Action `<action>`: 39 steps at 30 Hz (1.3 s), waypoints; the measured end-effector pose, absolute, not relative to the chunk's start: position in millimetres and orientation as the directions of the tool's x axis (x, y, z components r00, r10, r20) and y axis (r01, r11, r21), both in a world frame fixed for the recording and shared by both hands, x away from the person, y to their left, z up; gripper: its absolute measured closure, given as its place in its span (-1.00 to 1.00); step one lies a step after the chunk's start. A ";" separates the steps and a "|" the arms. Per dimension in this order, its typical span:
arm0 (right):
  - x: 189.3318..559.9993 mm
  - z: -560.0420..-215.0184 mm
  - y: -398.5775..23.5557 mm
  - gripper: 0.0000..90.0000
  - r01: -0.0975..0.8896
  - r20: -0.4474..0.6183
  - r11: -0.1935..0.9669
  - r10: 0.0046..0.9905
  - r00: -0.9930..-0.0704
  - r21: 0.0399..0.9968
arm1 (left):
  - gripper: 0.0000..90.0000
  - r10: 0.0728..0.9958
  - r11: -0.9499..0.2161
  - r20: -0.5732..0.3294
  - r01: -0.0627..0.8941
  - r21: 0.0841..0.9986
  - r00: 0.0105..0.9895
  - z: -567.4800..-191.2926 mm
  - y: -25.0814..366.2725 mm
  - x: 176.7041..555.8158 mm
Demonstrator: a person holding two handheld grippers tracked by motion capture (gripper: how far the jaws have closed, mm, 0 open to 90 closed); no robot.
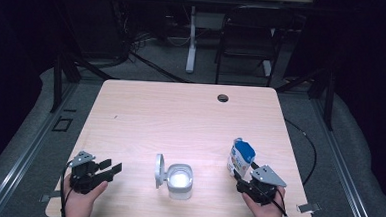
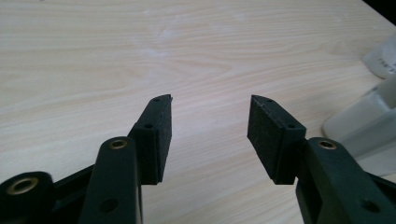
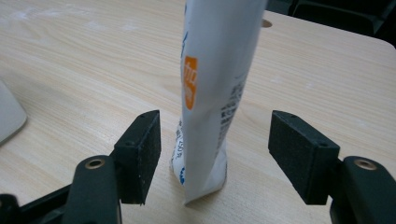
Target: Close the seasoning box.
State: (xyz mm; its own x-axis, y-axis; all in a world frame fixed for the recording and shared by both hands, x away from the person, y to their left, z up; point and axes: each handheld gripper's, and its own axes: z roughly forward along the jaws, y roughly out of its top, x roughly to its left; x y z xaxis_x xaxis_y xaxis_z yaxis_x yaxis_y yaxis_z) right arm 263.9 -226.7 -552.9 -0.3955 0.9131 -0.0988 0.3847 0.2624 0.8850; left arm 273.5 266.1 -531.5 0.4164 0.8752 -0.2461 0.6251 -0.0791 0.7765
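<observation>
Right gripper view shows the right gripper [image 3: 215, 156] spread wide around the upright white-and-blue plastic pouch [image 3: 212, 93], pads not touching; the left gripper [image 2: 209, 137] gapes empty beside it.

The pouch [image 3: 212, 93] standing on the table [image 3: 84, 70] carries print that can be seen but hardly read: in the right gripper view an orange patch on its white side bears white letters running sideways, too cut off by the fold to make out. Below and beside that patch run lines of small dark print, too fine and slanted to read. In the high view the pouch [image 1: 240, 158] shows a blue and white face with marks too small to tell, and the white container [image 1: 179, 180] shows no legible lettering.
</observation>
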 end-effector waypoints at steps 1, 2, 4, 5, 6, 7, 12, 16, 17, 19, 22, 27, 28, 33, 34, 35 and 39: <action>263.1 -552.5 -227.7 -0.24 0.385 -0.091 0.253 0.916 -0.392 0.888 | 0.15 0.871 -0.083 -0.244 0.618 0.782 0.427 -529.1 262.9 273.0; 262.3 -551.7 -229.2 -0.24 0.388 -0.091 0.255 0.915 -0.394 0.886 | 0.18 0.865 -0.092 -0.242 0.613 0.785 0.439 -526.3 260.4 272.6; 261.0 -551.1 -231.6 -0.24 0.388 -0.091 0.253 0.916 -0.391 0.886 | 0.26 0.858 -0.100 -0.236 0.599 0.794 0.456 -521.6 254.3 271.8; 260.8 -551.2 -232.8 -0.24 0.384 -0.088 0.249 0.917 -0.389 0.889 | 0.30 0.852 -0.112 -0.232 0.595 0.796 0.470 -519.4 251.1 271.1; 260.9 -551.1 -233.7 -0.24 0.385 -0.087 0.247 0.918 -0.386 0.889 | 0.35 0.846 -0.122 -0.228 0.591 0.797 0.483 -517.4 247.4 270.4; 260.8 -550.8 -234.6 -0.24 0.388 -0.085 0.243 0.920 -0.383 0.889 | 0.40 0.838 -0.132 -0.225 0.585 0.800 0.497 -515.3 243.6 269.5; 261.0 -549.8 -236.0 -0.24 0.388 -0.076 0.232 0.923 -0.378 0.892 | 0.62 0.810 -0.191 -0.193 0.560 0.806 0.553 -506.0 227.8 263.7; 261.1 -550.1 -236.0 -0.24 0.388 -0.081 0.235 0.924 -0.375 0.891 | 0.74 0.786 -0.233 -0.174 0.544 0.806 0.593 -500.8 216.6 261.5; 261.0 -549.9 -236.4 -0.24 0.390 -0.084 0.239 0.924 -0.374 0.889 | 0.78 0.780 -0.240 -0.169 0.537 0.809 0.603 -499.7 214.5 261.0; 260.9 -549.7 -236.8 -0.24 0.391 -0.079 0.232 0.926 -0.370 0.890 | 0.81 0.775 -0.248 -0.164 0.533 0.809 0.611 -497.2 210.2 259.5; 260.9 -550.2 -237.2 -0.24 0.390 -0.077 0.227 0.928 -0.365 0.892 | 0.86 0.760 -0.261 -0.158 0.519 0.814 0.631 -492.7 205.5 256.9; 261.1 -550.6 -236.1 -0.23 0.396 -0.083 0.234 0.929 -0.362 0.888 | 0.96 0.733 -0.279 -0.151 0.496 0.822 0.663 -485.1 195.9 251.3; 261.1 -550.3 -235.9 -0.24 0.397 -0.087 0.239 0.927 -0.364 0.886 | 0.97 0.727 -0.282 -0.151 0.491 0.824 0.670 -484.1 194.5 250.6; 261.1 -550.5 -233.4 -0.24 0.395 -0.092 0.244 0.926 -0.367 0.886 | 1.00 0.703 -0.304 -0.137 0.469 0.829 0.698 -478.3 184.5 245.8; 261.1 -551.0 -232.7 -0.24 0.393 -0.095 0.248 0.925 -0.369 0.886 | 1.00 0.699 -0.310 -0.135 0.468 0.828 0.702 -477.5 183.5 245.5; 261.0 -551.0 -232.5 -0.24 0.394 -0.096 0.250 0.924 -0.370 0.884 | 1.00 0.695 -0.311 -0.136 0.465 0.829 0.706 -476.9 181.8 244.9; 260.7 -550.9 -232.3 -0.24 0.396 -0.095 0.250 0.924 -0.371 0.883 | 1.00 0.689 -0.320 -0.132 0.462 0.827 0.713 -476.3 178.0 243.9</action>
